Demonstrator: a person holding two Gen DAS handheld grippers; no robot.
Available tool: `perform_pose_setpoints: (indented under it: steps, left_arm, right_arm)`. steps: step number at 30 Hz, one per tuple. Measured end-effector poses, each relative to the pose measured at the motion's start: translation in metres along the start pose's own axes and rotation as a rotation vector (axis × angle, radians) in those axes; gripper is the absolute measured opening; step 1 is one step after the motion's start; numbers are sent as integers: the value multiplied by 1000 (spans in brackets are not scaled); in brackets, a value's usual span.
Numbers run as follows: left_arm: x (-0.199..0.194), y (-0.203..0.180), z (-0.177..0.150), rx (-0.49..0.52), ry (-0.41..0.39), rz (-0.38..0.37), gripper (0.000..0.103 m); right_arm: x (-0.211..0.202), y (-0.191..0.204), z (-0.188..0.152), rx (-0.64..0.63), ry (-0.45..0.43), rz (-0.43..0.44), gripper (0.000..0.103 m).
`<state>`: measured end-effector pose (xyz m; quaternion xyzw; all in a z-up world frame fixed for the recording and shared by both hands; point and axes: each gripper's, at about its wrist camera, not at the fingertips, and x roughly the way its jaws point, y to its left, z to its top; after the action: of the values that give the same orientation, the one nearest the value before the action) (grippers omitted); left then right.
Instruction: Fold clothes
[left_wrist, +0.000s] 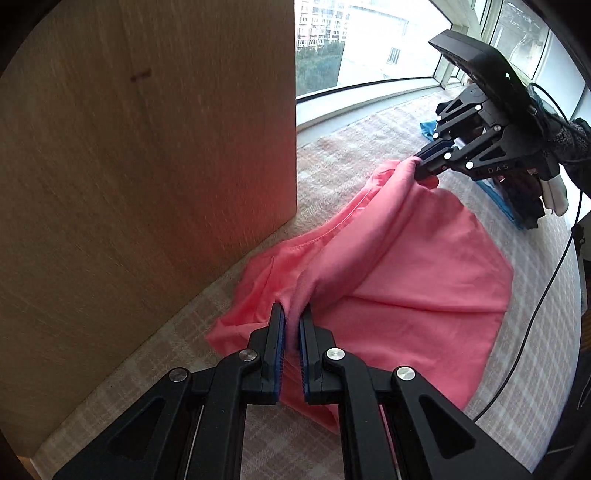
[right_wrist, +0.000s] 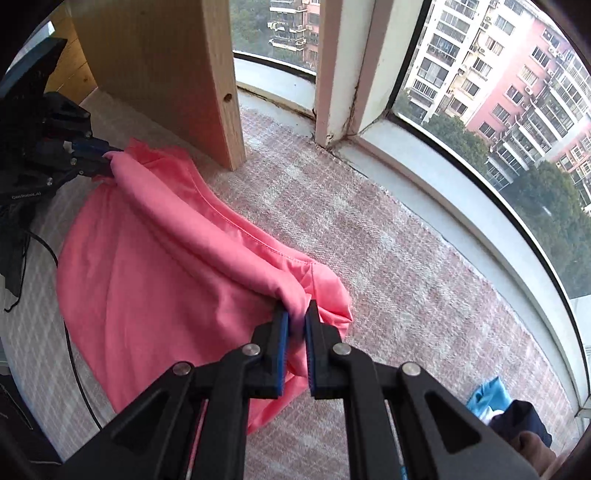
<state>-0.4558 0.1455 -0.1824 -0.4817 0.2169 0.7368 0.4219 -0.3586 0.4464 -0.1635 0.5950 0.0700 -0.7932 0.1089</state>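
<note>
The pink garment (left_wrist: 406, 266) was spread on the plaid-covered surface (left_wrist: 332, 155), with one bunched edge lifted and stretched between the two claws. The left gripper (left_wrist: 291, 317) was clenched on a gathered fold of that edge, the fabric pinched between its blue pads (left_wrist: 281, 332). The right gripper (right_wrist: 296, 317) was likewise clamped on the opposite end of the same fold. In the left wrist view, the right gripper (left_wrist: 424, 168) was seen ahead and to the right, with a wooden panel (left_wrist: 147, 166) standing to the left of the claw. A stack of dark and blue clothes (left_wrist: 524, 203) lay behind the right gripper. In the right wrist view alone, a curved window (right_wrist: 498, 110) with apartment blocks was shown ahead and to the right. The left gripper (right_wrist: 107, 158) appeared far left, and a blue cloth (right_wrist: 487, 398) lay at lower right.
</note>
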Motion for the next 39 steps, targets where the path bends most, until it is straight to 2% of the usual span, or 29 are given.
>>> perform_pose_setpoints:
  steps: [4,6,7,11,14,16,19,20,23,25,26,28,29,31,33,35,36,37,38,39]
  left_arm:
    - [9,16,0,-80,30,-20,13]
    - [7,19,1,-88,32,27,27]
    - [4,21,2,-88,27,58,29]
    - [-19,21,-1,-89,-14,125,32]
    - [-33,9,-10,-49,-24,180,32]
    - [-39,-10,-17,-12,-46,138,32]
    - [-33,-34,-20,21,-61,-34,33]
    - [-26,-37,-19,26,-55,-53,35]
    - [-1,-27,-11,-12,-40,0,34]
    - [9,-8,-9,-80,-32,92,35]
    - [12,4,-9,-112,-21,169,31]
    - [1,13,-16,-156,-54,226,30]
    - [-7,14,-20,-164,-78,227,30]
    - [-18,7,-27,-141,-94,203,31]
    - [-23,-4,-30,-110,-121,97,34]
    - [-13,-15,-27,-93,-113,3,34]
    - [-5,-18,-26,-95,-100,-20,34]
    - [4,-20,-25,-97,-86,-40,34]
    - [13,-19,-24,-110,-68,-29,35]
    - [21,-16,-26,-124,-49,18,35]
  right_arm:
    - [15,-8,4,24,20,40,9]
    - [16,-11,4,43,30,48,11]
    - [15,-15,4,62,28,44,16]
    - [5,-25,0,111,26,-2,29]
    - [-13,-29,-6,155,-19,-20,29]
    - [-29,-28,-11,189,-76,4,29]
    - [-35,-12,-15,196,-103,147,29]
    - [-29,-14,-16,213,-90,133,29]
    - [-12,-21,-20,265,-50,89,30]
    - [0,-26,-23,299,-24,60,30]
    - [5,-28,-24,316,-10,45,30]
    - [1,-31,-28,343,-34,60,30]
    - [-5,-31,-31,355,-60,80,30]
    - [-18,-31,-36,377,-112,120,30]
    - [-27,-29,-39,390,-151,158,30]
    - [-14,-11,-33,346,-108,183,30]
    - [-7,-2,-29,323,-87,196,30]
    - [-1,5,-27,305,-67,205,30]
    - [3,8,-28,300,-50,199,30]
    - [9,9,-29,299,-32,179,30]
